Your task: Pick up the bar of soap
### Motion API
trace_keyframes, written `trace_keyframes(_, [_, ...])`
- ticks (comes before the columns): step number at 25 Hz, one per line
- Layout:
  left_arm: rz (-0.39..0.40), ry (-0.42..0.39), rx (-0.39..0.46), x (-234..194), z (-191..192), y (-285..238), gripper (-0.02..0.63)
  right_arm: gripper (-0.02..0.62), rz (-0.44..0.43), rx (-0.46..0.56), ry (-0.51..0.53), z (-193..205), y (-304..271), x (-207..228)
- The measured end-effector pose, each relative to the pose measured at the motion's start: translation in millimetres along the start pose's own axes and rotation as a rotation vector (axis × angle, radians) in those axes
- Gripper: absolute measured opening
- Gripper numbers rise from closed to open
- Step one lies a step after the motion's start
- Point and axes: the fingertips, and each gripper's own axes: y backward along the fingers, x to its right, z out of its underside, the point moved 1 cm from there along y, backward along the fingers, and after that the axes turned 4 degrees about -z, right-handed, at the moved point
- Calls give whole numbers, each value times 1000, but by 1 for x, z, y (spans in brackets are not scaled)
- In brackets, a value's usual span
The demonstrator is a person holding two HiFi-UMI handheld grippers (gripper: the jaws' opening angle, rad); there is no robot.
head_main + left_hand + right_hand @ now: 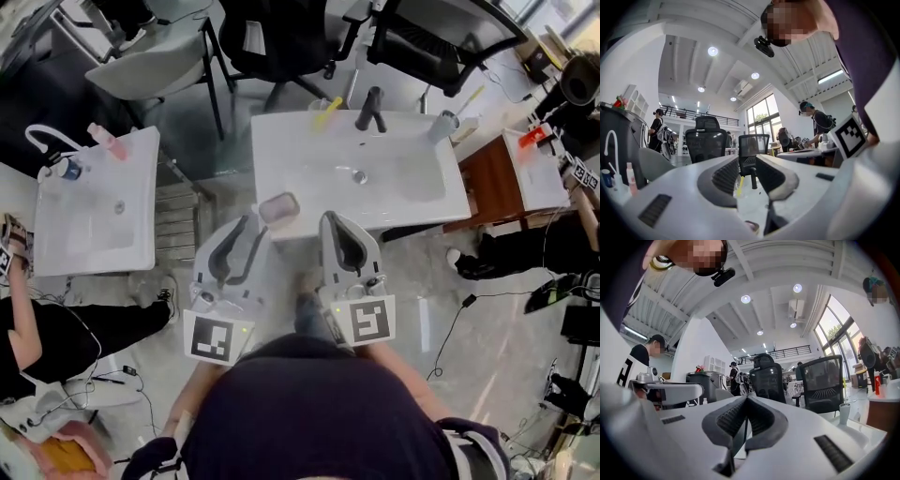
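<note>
In the left gripper view, the bar of soap (751, 227) is mostly hidden under the left gripper (746, 161); a bystander (37, 328) is cut off by the head view's left edge.

Your left gripper (255, 225), right gripper (336, 220): matt white plastic shells, dark ribbed pads (723, 177). Bar of soap (279, 207) looks pink, smooth, faintly glossy. Sink (281, 141) white, glossy, ceramic-like; faucet (370, 108) matt black. Cabinet (486, 183) beside it reddish wood.
</note>
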Motion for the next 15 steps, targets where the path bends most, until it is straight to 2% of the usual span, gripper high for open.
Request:
trace_keyframes(5, [-34,-6,-18,-4,5,-33,94,17,-49,-11,-15,6,-26,26])
trace_keyframes(11, [-92,71,-26,-15,15,-65,94,17,-96,-9,-29,14,-51,53])
trace_keyframes(15, [-126,61,-21,-19,19,-78,94,17,-121,-13,-34,19,-59,67])
